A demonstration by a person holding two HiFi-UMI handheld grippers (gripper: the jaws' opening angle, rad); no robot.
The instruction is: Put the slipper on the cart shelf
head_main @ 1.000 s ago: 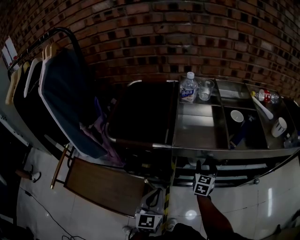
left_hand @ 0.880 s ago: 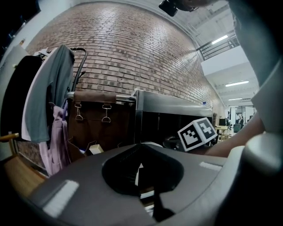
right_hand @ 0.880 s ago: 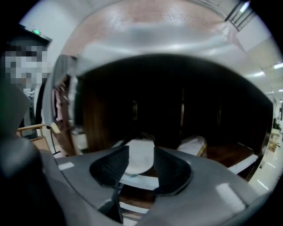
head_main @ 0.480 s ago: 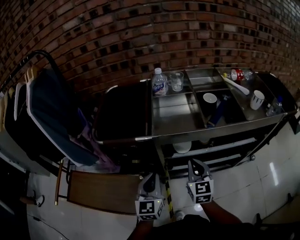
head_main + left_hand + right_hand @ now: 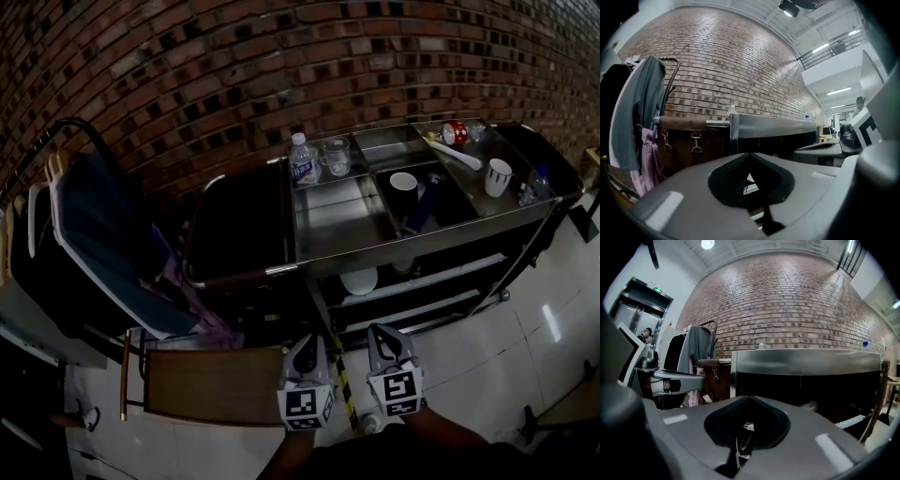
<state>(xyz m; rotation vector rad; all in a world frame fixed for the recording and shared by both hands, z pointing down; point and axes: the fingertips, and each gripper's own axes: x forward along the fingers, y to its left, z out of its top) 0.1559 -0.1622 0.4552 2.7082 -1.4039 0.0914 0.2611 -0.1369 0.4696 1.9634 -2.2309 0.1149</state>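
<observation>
Left tool: the left tool (image 5: 306, 349) hangs low over the pale tiled floor (image 5: 525, 328), jaws pressed together with nothing between them. It is carried idle, nose toward the cart.
Right tool: the right tool (image 5: 384, 339) sits just beside it, jaws likewise together and empty. The level pair reads as a ready stance rather than a reach.
Cart: the stainless steel cart (image 5: 427, 246) stands against the red brick wall (image 5: 234, 84). Its top trays hold a clear plastic water bottle (image 5: 301, 161), a glass mug (image 5: 337, 157) and a white cup (image 5: 498, 176).
Shelf: with the top taken, the open lower shelves (image 5: 422, 292) look the likelier target; a white bowl (image 5: 359, 280) sits on the upper one.
Slipper: the slipper cannot be made out in any view, since the floor around the tools is too dim to tell.
Step in hand: probably the approach, before any pick-up.
Next move: find the slipper, likely low down, then open one tool to take it.
Risk: the blue-grey garment on the black clothes rack (image 5: 103, 225) crowds the cart's left side.
</observation>
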